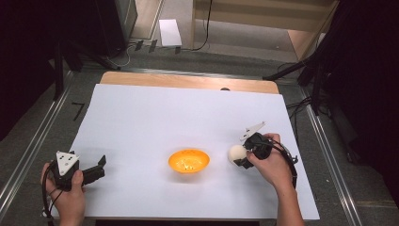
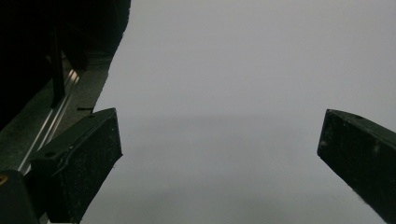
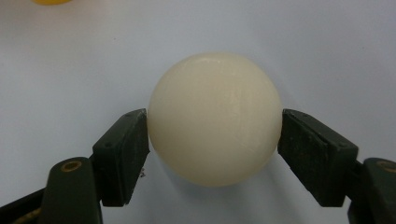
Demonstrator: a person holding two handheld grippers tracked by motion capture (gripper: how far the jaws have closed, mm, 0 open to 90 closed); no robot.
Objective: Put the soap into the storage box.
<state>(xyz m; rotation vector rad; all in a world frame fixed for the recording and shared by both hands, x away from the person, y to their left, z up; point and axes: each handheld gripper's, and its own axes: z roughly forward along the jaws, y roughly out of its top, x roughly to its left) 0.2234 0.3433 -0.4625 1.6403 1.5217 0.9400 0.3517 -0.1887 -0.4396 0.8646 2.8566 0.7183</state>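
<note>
A cream-white ball (image 1: 236,153) rests on the white sheet (image 1: 155,117) at the right. My right gripper (image 1: 239,158) reaches it from the right. In the right gripper view the ball (image 3: 215,119) sits between the two black pads, and both touch its sides, so the right gripper (image 3: 215,127) is shut on it. An orange bowl (image 1: 172,161) stands at the sheet's middle front, left of the ball; its edge (image 3: 49,1) peeks in at the top left. My left gripper (image 1: 99,165) lies at the front left, open (image 2: 219,135) over bare sheet.
The wooden table edge (image 1: 188,81) shows beyond the sheet. Metal rails (image 1: 28,146) run along both sides of the table. Dark stands and cables (image 1: 301,70) stand past the far right corner. A white card (image 1: 169,32) lies on the floor beyond.
</note>
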